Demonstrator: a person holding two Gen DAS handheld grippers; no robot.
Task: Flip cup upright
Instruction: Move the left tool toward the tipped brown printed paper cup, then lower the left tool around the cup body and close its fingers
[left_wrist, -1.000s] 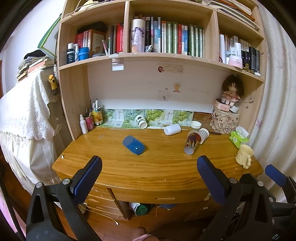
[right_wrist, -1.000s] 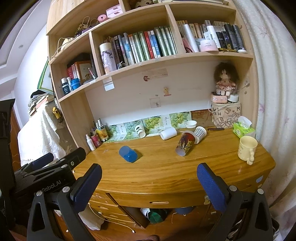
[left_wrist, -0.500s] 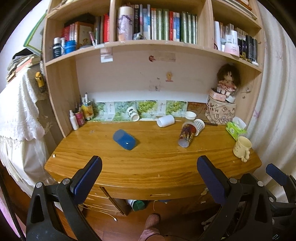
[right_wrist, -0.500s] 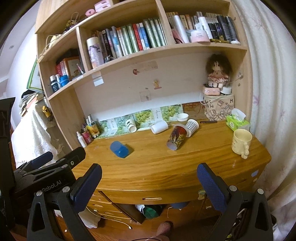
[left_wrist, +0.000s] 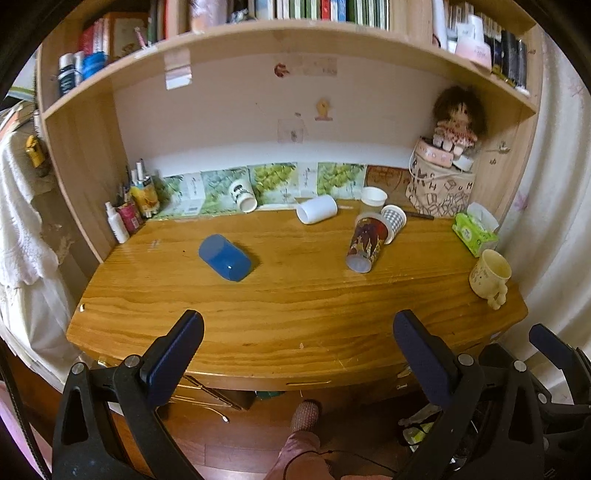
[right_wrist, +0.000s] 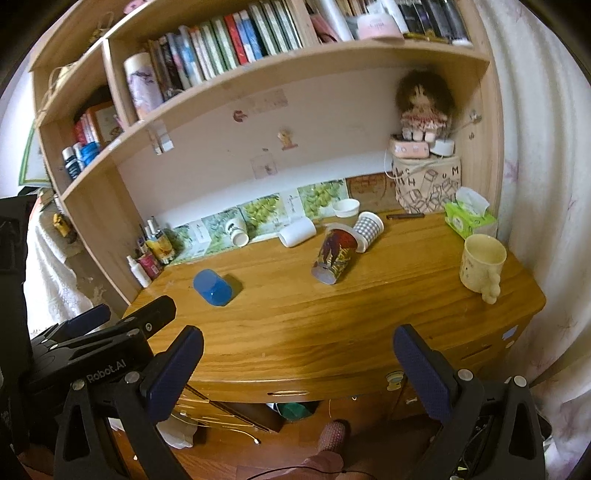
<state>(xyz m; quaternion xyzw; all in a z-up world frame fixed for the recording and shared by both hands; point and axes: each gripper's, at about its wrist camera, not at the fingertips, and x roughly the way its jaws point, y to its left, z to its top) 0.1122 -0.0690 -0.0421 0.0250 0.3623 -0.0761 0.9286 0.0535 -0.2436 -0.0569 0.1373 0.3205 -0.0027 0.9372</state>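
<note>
A blue cup (left_wrist: 224, 257) lies on its side on the wooden desk (left_wrist: 295, 310), left of centre; it also shows in the right wrist view (right_wrist: 213, 287). A printed tumbler (left_wrist: 366, 243) lies tipped near the middle right, also in the right wrist view (right_wrist: 334, 255). A white cup (left_wrist: 317, 214), a checked cup (left_wrist: 394, 223) and a mug-print cup (left_wrist: 242, 196) lie on their sides at the back. My left gripper (left_wrist: 297, 339) is open and empty before the desk's front edge. My right gripper (right_wrist: 297, 352) is open and empty too.
A cream mug (left_wrist: 490, 275) stands upright at the desk's right end, next to a green tissue pack (left_wrist: 475, 233). A patterned box with a doll (left_wrist: 439, 188) stands at the back right, small bottles (left_wrist: 129, 214) at the back left. Shelves hang above.
Both grippers have moved closer to the desk and tilted down, so the desk top fills more of each view. The cups have not moved.
</note>
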